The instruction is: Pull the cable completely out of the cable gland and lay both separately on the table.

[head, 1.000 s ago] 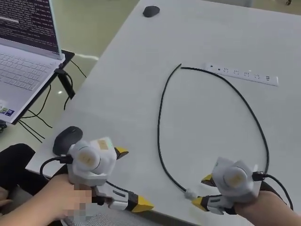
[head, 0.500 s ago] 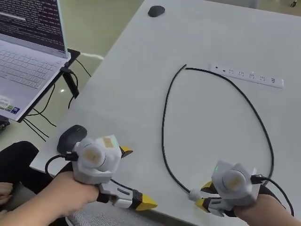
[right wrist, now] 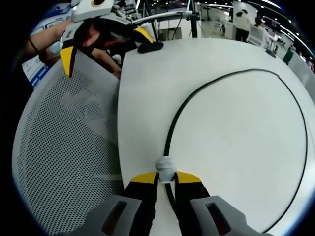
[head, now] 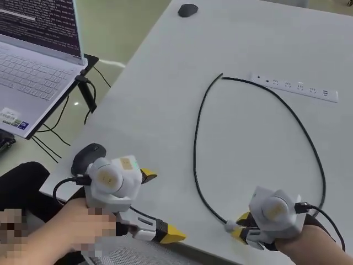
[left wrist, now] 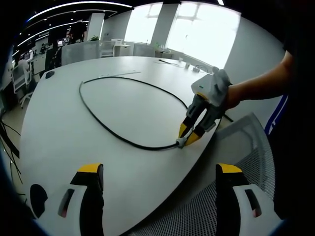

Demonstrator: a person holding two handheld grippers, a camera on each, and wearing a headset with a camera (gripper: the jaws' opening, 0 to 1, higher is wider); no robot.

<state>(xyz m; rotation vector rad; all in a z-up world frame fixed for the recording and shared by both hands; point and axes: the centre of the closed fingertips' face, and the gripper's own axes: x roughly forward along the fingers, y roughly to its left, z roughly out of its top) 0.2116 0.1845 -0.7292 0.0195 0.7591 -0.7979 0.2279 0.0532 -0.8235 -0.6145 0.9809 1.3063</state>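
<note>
Your right gripper [head: 240, 226] sits at the near right edge of the white table [head: 165, 83]. Its jaws are drawn close together and pinch the small white cable gland [head: 229, 225], which pokes out just past the yellow tips. In the right gripper view, the cable gland [right wrist: 165, 166] lies between the right gripper [right wrist: 166, 178] tips, resting on the table close to the near edge.

The black cable [head: 196, 143] leaves the gland, runs away from you, then curves right in one wide loop across the table and comes back toward your right hand. At its far side the loop passes close to a white power strip [head: 292, 87].

Your left gripper [head: 159, 205] is at the near left, off the table edge and well apart from the cable. Its jaws are spread wide and hold nothing. In the left gripper view, the left gripper [left wrist: 159, 169] looks across the table at the right gripper [left wrist: 188, 135], the cable gland [left wrist: 180, 143] and the cable [left wrist: 98, 118].

A dark mouse [head: 88, 155] lies at the near left corner of the table, just beyond your left hand. Another mouse [head: 188, 9] lies at the far edge. An open laptop [head: 33, 72] stands off the table to the left. A grey mesh chair seat [right wrist: 64, 147] is below the near edge.
</note>
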